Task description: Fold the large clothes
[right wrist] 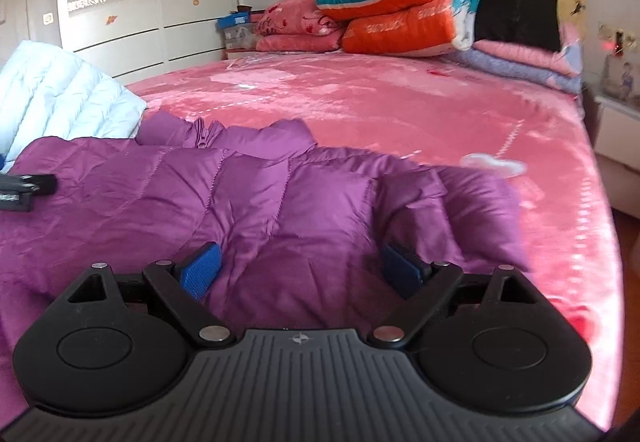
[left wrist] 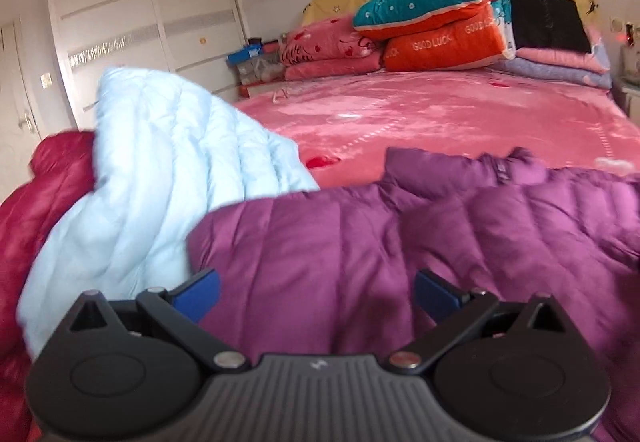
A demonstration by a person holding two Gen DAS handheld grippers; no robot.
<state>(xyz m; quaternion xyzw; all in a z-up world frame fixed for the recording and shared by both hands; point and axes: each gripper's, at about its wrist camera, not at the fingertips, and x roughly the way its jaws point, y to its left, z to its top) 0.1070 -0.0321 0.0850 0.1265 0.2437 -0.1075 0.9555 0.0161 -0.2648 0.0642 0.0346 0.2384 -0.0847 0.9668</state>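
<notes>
Hovering both claws low over the purple down jacket [right wrist: 248, 197], which lies spread on the near part of the pink bed [right wrist: 400, 109], its collar [right wrist: 280, 139] pointing away from me toward the stacked quilts [right wrist: 400, 1] at the headboard.

Left claw [left wrist: 316, 294]: released, pads wide apart, nothing between them. It sits over the jacket's left portion, close to the edge where the purple meets the pale blue jacket [left wrist: 160, 161]. A red jacket [left wrist: 44, 201] lies beyond that, further left of the purple one.

Right claw [right wrist: 300, 274]: also released, pads spread, straddling a puffed quilted panel toward the jacket's right side. Fabric bulges between the pads but is not pinched. Just right of this claw the jacket's right sleeve [right wrist: 472, 209] runs outward across the bed.

Key relation: the jacket's long axis runs straight ahead from me, hem nearest, collar farthest. Its width spans between my two claws, so each claw is nearer its own side. My judgement: the right claw is best placed for the right sleeve, the left claw for the edge bordering the pale blue jacket. Whether the hem sits under the claw bodies, I cannot tell.
</notes>
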